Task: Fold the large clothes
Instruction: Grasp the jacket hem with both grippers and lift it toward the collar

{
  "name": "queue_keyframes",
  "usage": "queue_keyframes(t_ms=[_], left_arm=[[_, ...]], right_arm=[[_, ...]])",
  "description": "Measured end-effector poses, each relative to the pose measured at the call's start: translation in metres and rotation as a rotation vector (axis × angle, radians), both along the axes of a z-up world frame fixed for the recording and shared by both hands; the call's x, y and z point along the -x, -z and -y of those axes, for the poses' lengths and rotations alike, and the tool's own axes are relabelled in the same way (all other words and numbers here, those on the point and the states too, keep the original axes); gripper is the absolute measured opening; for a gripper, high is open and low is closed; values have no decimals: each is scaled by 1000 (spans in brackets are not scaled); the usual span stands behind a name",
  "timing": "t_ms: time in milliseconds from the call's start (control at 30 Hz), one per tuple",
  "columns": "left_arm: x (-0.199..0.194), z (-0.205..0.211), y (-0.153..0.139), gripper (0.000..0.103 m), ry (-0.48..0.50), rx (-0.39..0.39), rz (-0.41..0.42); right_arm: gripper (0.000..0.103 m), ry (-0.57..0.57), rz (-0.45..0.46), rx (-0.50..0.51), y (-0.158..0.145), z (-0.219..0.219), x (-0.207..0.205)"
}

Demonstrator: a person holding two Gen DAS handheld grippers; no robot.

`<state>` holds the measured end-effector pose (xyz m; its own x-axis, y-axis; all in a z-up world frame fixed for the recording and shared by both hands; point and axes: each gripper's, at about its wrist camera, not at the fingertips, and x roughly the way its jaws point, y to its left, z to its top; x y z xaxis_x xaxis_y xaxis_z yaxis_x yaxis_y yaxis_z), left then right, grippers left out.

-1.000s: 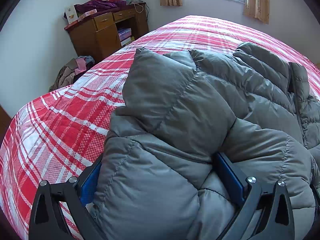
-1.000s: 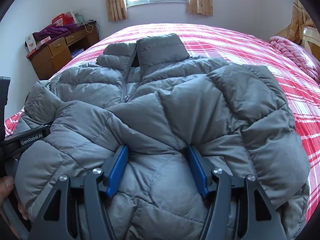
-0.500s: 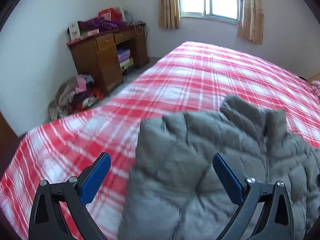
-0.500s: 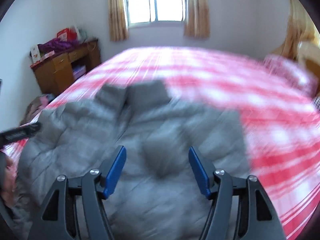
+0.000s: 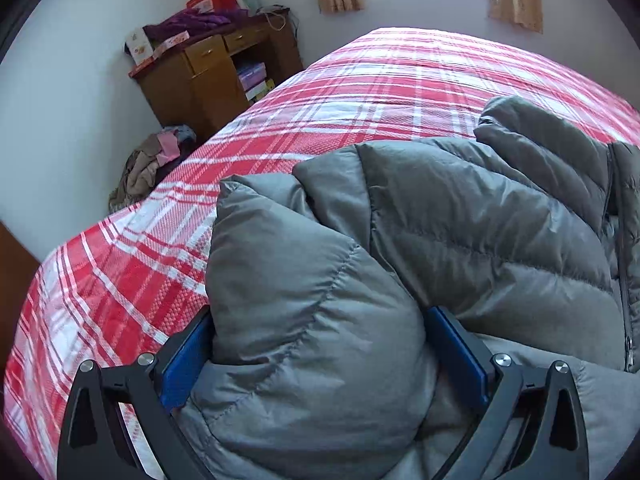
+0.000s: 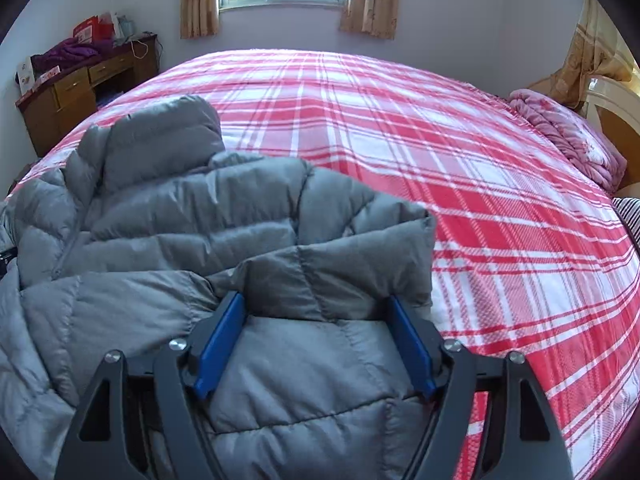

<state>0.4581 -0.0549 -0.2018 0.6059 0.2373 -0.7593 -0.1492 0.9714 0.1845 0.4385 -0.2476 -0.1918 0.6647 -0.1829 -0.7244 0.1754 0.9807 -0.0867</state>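
A grey puffer jacket (image 5: 480,220) lies on the red plaid bed (image 5: 360,80), collar toward the window, with both sleeves folded in over its front. My left gripper (image 5: 318,314) is pushed down over the puffy left fold. Its jaws stand wide, and the padding bulges between the blue pads (image 5: 188,356). In the right wrist view the jacket (image 6: 180,208) fills the lower left. My right gripper (image 6: 315,298) sits over its right side at the folded sleeve's edge. Its jaws are opening, with fabric lying between the pads (image 6: 218,344) but not pinched.
A cluttered wooden desk (image 5: 212,76) stands against the wall left of the bed (image 6: 440,160), with a heap of clothes (image 5: 152,164) on the floor beside it. A pink blanket (image 6: 568,140) and a headboard (image 6: 612,108) are at the far right.
Both grippers lifted off the jacket, then came back down on it. The right gripper has shifted to the jacket's right side and its jaws are wider. The left gripper now straddles the outer left fold.
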Motion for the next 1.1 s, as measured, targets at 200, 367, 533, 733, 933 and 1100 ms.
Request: queue_keyframes(t_ms=[200,367,533,733,933,1100], left_arm=[[-2,4,3,102,-11,-8,8],[-1,12,2,102,-10,-57,13],[5,20,-28,102,77,-132,-50],[-15,29,-98,102,193,35,15],[-96,60,-101,102,193,210,-37],[-153,88,-86,102,193,251,-105]], right_arm=[[81,6,-14,-40,4,4,1],[81,9,-10,-31,5,2,1],[83,3,-33,-25,2,1,1],[94,-43,-31,-86,-36,4,-1],[97,-52,-4,-195,-74,5,-57],[97,-31,-12,-302,-83,14,-112]])
